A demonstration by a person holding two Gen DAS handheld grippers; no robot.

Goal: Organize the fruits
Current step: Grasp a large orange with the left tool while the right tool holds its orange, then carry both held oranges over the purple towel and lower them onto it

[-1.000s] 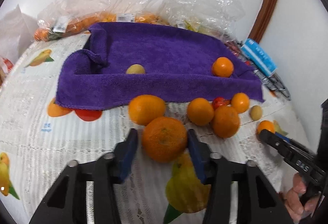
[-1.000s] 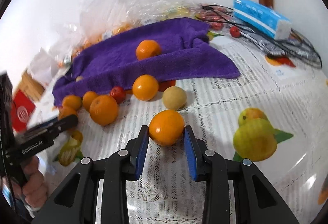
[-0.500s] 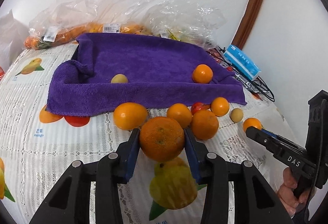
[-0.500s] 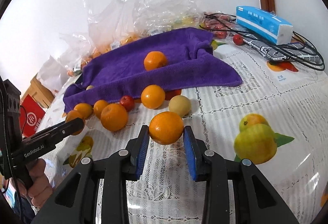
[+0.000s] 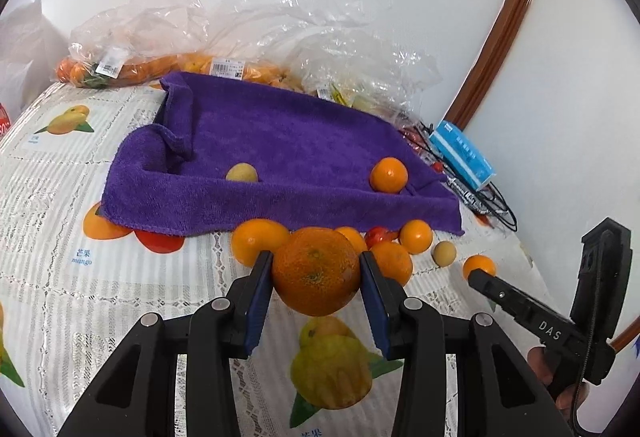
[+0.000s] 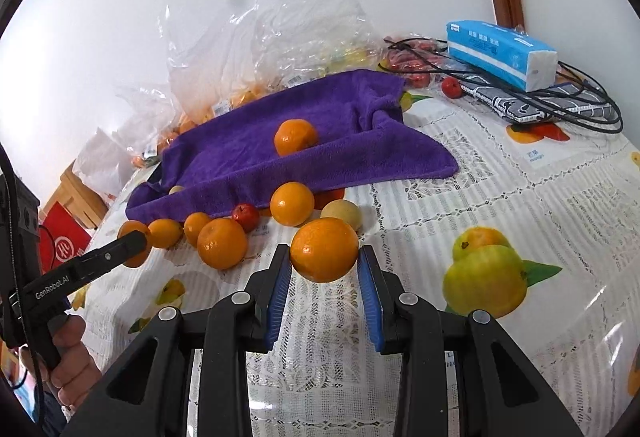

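The left tongs (image 5: pixel 316 271) are clamping a large, rough-skinned orange (image 5: pixel 316 271) between their blue pads, holding it clear above the bench (image 5: pixel 60 277). The right tongs (image 6: pixel 324 269) are gripping a smaller, smooth orange (image 6: pixel 324 249) the same way, pads pressing on both sides, with the fruit lifted off the lace cloth.

A purple towel (image 5: pixel 288 149) is lying across the bench behind them, its near edge rolled up like a low wall. One small orange (image 5: pixel 388 175) and one pale yellow-brown fruit (image 5: pixel 241 173) are sitting on it, well apart. Just in front of the towel's edge a cluster of loose oranges (image 6: pixel 222 243) is resting on the bench, with a small red fruit (image 6: pixel 246 216) among them and another pale round fruit (image 6: pixel 342 212) beside them.

Clear plastic bags (image 5: pixel 304 29) are piling up against the wall behind the towel; orange fruit is showing through them, but the rest of their contents are too crumpled over to make out. A blue tissue pack (image 6: pixel 500 53) is lying on a tangle of black cables (image 6: pixel 580 109) at the far right. A hand (image 6: pixel 74 361) is gripping the left handle, partly cut off by the frame edge.
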